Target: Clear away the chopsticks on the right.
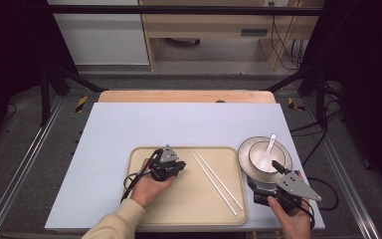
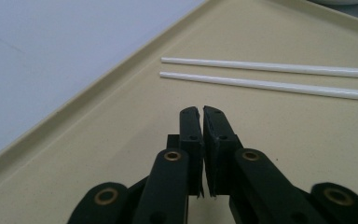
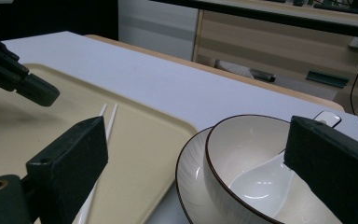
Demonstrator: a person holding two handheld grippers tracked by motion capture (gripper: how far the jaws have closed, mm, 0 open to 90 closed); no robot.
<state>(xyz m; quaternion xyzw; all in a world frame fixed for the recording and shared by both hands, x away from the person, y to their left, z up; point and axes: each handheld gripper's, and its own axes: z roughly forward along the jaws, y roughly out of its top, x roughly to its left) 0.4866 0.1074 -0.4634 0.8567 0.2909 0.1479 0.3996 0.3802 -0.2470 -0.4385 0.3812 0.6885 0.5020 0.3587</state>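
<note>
1. The pale grey rectangular worktop (image 1: 129, 129) carries everything; its left part is bare sheet.
2. A flat beige plastic tray (image 1: 189, 199) with a low raised rim lies near the worktop's near edge, left of centre to centre.
3. The left gripper (image 1: 179, 165) hangs over the left half of the tray, held in a hand with a cream sleeve, and points towards the right. In the left gripper view its black fingers (image 2: 189, 130) are pressed together with nothing between them, just above the bare tray floor.
4. Two thin white chopsticks (image 1: 218, 183) lie side by side on the tray, right of the left gripper and apart from it, slanting from the tray's far middle to its near right corner. In the left gripper view they lie just ahead of the closed fingers, not touching them.
5. Right of the tray, beside its rim, a round white plate with a dark rim (image 1: 246, 162) sits on the worktop and bears a white ceramic bowl with a dark rim (image 1: 253, 152).
6. A white ceramic soup spoon (image 1: 267, 152) rests in the bowl, handle leaning over its far edge.
7. The right gripper (image 1: 273, 174) is at the plate's near side. In the right gripper view its fingers (image 3: 70, 161) are spread wide, one over the tray's edge, the other over the bowl, and it grips nothing.
</note>
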